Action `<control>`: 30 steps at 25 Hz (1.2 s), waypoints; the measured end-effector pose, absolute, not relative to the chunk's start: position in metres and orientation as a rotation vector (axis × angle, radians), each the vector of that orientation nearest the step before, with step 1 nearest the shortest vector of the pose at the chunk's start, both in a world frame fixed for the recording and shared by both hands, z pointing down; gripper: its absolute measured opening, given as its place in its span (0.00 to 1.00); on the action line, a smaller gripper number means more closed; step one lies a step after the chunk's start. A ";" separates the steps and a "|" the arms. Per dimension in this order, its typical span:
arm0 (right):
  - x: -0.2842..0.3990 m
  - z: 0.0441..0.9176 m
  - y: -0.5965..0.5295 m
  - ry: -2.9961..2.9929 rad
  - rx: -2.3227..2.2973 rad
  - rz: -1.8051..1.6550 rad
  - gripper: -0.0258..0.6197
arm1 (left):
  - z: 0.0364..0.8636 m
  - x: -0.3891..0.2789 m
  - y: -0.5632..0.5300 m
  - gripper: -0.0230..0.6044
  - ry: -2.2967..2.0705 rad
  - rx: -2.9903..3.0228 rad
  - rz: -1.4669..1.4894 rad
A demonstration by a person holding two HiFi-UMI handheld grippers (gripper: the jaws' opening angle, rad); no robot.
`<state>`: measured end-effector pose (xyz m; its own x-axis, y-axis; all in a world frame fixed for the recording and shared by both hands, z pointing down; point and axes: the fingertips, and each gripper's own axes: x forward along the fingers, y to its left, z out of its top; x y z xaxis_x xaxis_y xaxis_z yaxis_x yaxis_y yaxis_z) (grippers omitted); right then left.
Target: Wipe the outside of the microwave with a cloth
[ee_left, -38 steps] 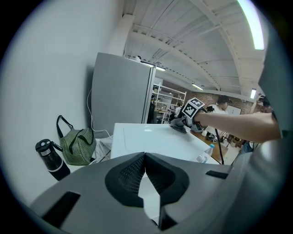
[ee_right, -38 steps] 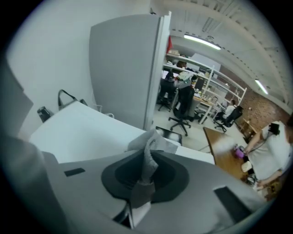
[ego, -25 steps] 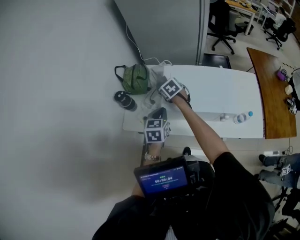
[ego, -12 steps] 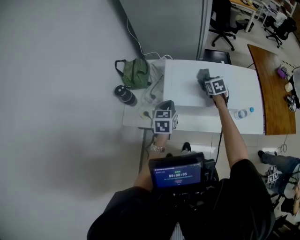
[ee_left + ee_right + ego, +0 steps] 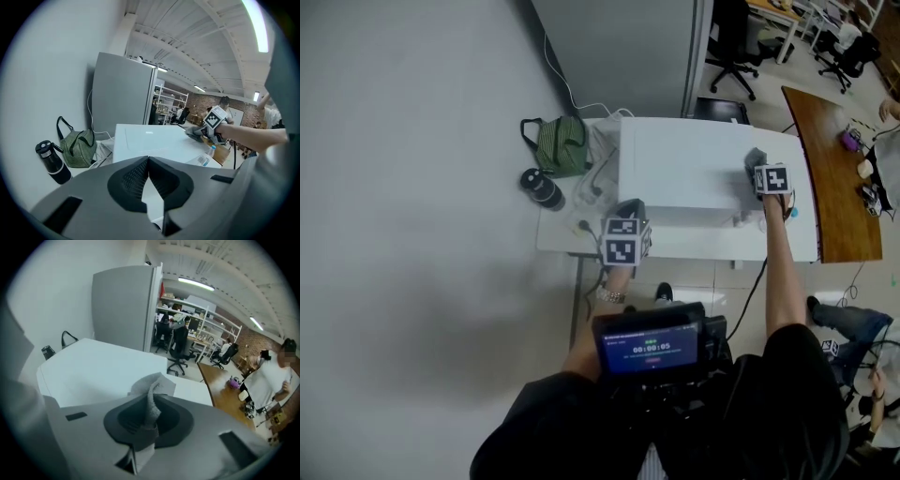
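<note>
A crumpled grey cloth (image 5: pixel 153 389) is clamped in the right claw (image 5: pixel 149 423) and laid on the boxy white microwave (image 5: pixel 675 169), by the top's right edge, likely for wiping. The left claw (image 5: pixel 149 186) is held closed and empty, parked near-left.

microwave top (image 5: pixel 684 164) open | left side crowded: bag (image 5: pixel 561 145), flask (image 5: pixel 542 188)

Left tool (image 5: pixel 148 160) shut, tucked close — right arm apparently straight, right tool (image 5: pixel 151 404) pinching cloth (image 5: pixel 158 380).
</note>
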<state>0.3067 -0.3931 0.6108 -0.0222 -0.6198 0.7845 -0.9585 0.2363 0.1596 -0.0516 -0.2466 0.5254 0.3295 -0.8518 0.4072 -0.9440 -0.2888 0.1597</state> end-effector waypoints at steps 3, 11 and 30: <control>0.223 0.597 -0.378 -1.907 1.374 0.570 0.09 | 0.525 -0.062 -0.241 0.04 -1.617 2.220 0.336; -0.068 0.596 -0.302 -2.252 0.802 0.444 0.09 | 0.525 -0.092 -0.223 0.04 -1.673 2.168 0.343; 0.250 0.629 -0.304 -1.945 1.438 0.569 0.09 | 0.527 -0.040 -0.227 0.04 -1.496 2.298 0.358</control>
